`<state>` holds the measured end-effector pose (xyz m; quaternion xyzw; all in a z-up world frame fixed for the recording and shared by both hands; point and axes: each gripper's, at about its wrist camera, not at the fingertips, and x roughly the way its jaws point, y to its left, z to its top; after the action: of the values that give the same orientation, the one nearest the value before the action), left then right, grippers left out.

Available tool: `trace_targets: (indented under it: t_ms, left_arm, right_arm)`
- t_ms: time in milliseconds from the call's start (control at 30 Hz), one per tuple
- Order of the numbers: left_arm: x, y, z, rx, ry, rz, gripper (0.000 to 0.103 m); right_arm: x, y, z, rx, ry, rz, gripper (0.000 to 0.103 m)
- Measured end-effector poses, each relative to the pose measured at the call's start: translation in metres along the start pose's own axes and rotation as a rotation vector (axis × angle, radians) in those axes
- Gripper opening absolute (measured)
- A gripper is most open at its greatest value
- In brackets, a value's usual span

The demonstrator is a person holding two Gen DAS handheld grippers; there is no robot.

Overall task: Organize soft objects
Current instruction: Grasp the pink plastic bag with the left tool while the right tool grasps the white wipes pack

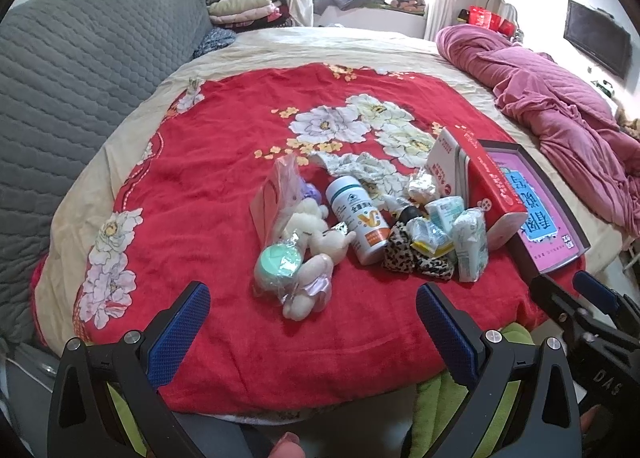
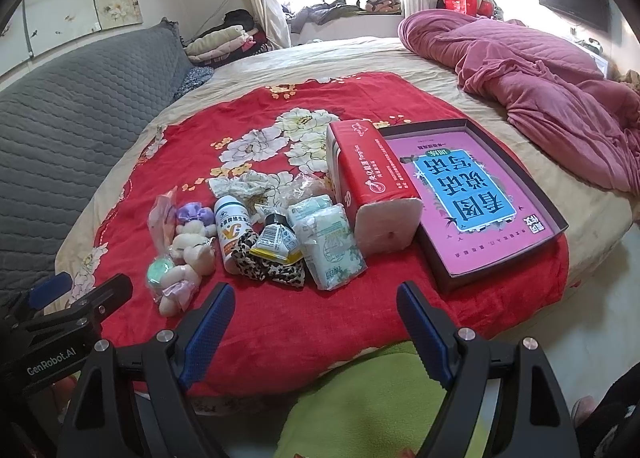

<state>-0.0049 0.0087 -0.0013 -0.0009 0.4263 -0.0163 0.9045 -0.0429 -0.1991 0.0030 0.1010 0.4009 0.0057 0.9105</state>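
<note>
Here, both grippers (image 1: 312, 322) (image 2: 316, 318) gaping empty, plush toys (image 1: 308, 254) bagged, partly hidden.

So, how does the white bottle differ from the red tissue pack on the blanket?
The white bottle is a small hard cylinder with an orange label; the red tissue pack is a far larger soft block with a white end. The bottle lies in the clutter beside the plush toy; the pack lies against the open box. Both lie on the red blanket, untouched by either gripper.
</note>
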Motion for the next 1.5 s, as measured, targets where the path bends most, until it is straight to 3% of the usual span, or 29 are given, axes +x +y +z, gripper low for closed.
trace_targets:
  t_ms: [533, 833, 1367, 1500]
  left_arm:
    - [0.062, 0.065, 0.014, -0.092, 0.06, 0.022, 0.103]
    - [0.097, 0.058, 0.033, -0.055, 0.084, 0.023, 0.103]
    - [0.152, 0.051, 0.064, -0.032, 0.114, 0.072, 0.103]
    - [0.163, 0.056, 0.067, -0.046, 0.135, 0.056, 0.103]
  right_arm:
    - [0.054, 0.0, 0.005, -0.002, 0.051, -0.015, 0.083]
    - [0.079, 0.007, 0.011, -0.017, 0.068, -0.035, 0.083]
    - [0.136, -0.015, 0.009, 0.027, 0.146, -0.089, 0.083]
    - [0.146, -0.018, 0.01, 0.034, 0.163, -0.06, 0.07]
